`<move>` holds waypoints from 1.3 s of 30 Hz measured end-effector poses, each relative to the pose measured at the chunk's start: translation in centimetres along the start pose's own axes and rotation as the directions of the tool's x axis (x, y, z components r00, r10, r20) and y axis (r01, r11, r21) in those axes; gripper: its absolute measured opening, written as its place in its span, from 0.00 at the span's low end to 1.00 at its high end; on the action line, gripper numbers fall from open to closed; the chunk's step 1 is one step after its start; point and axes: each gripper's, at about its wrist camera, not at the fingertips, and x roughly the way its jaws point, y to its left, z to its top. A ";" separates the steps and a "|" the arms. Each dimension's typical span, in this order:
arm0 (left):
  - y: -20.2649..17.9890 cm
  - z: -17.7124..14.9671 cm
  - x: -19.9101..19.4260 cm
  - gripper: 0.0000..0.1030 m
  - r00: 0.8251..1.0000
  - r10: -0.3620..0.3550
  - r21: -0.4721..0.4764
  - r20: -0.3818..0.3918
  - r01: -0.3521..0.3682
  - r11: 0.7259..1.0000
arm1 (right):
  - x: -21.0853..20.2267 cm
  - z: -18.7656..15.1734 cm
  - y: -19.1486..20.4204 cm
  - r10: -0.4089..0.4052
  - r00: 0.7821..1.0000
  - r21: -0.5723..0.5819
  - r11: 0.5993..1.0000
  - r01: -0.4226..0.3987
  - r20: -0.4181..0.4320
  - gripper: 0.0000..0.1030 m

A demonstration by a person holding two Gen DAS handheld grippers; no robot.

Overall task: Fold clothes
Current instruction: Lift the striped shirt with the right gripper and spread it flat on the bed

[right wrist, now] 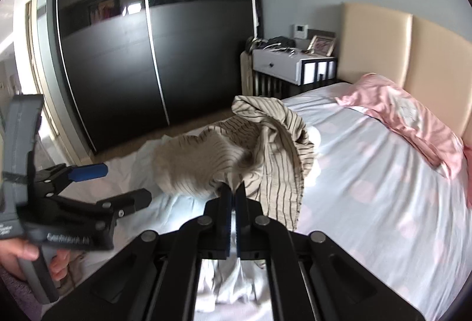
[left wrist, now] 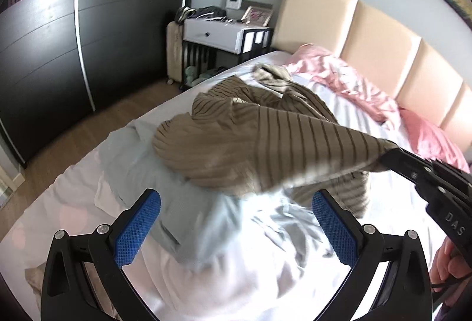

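We've got the right tool [right wrist: 234, 194] clamped tight on a bunched edge of the striped tan top [right wrist: 262, 143], pads pressed together w/ cloth pinched between them. In the left wrist view that same tool [left wrist: 386, 154] comes in from the right side, pulling the fabric into a taut cone lifted off the bed [right wrist: 368, 173]; the rest of the top sags in a crumpled heap near the middle of the mattress.

Our left tool [left wrist: 236, 228] is spread wide – blue pads [left wrist: 138, 232] well apart, nothing between them. It hovers above a pale blue garment [left wrist: 177, 194] that lies rumpled on the sheet, partly under the tan top. In the right wrist view the left tool [right wrist: 122, 186] sits off to the left, apart from the striped cloth.

Around us: pink bedding [right wrist: 413, 120] piled toward the beige headboard [right wrist: 398, 49], a white nightstand [right wrist: 292, 64] w/ a picture frame [right wrist: 321, 45] and cables on it beside the bed, and a dark sliding wardrobe [right wrist: 132, 61] along the far wall. The hanging tan fabric blocks most of our left-side view of the bed's center – what lies under it we can't tell.
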 end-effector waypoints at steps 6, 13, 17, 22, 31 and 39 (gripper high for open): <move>-4.9 -1.1 -5.8 1.00 0.998 -0.067 0.076 0.007 0.066 0.995 | -10.8 -2.0 -2.9 -0.113 0.992 0.085 0.990 0.108 0.050 0.01; -13.7 -2.7 -12.3 1.00 0.982 -0.187 0.230 0.015 0.179 0.957 | -26.6 -6.8 -8.6 -0.315 0.945 0.201 0.935 0.294 0.085 0.01; -19.2 -4.2 -15.0 1.00 0.964 -0.264 0.310 -0.005 0.253 0.916 | -35.4 -11.2 -12.4 -0.471 0.880 0.276 0.855 0.439 0.060 0.01; -26.7 -7.4 -16.0 1.00 0.940 -0.330 0.401 -0.082 0.334 0.853 | -42.5 -18.1 -18.6 -0.590 0.804 0.398 0.723 0.565 -0.070 0.01; -36.0 -14.1 -14.4 1.00 0.884 -0.393 0.462 -0.253 0.468 0.754 | -44.3 -30.3 -24.7 -0.426 0.845 0.573 0.622 0.533 -0.323 0.06; -40.3 -18.6 -11.2 1.00 0.871 -0.338 0.515 -0.356 0.485 0.706 | -41.8 -30.8 -24.8 -0.306 0.905 0.577 0.697 0.425 -0.297 0.62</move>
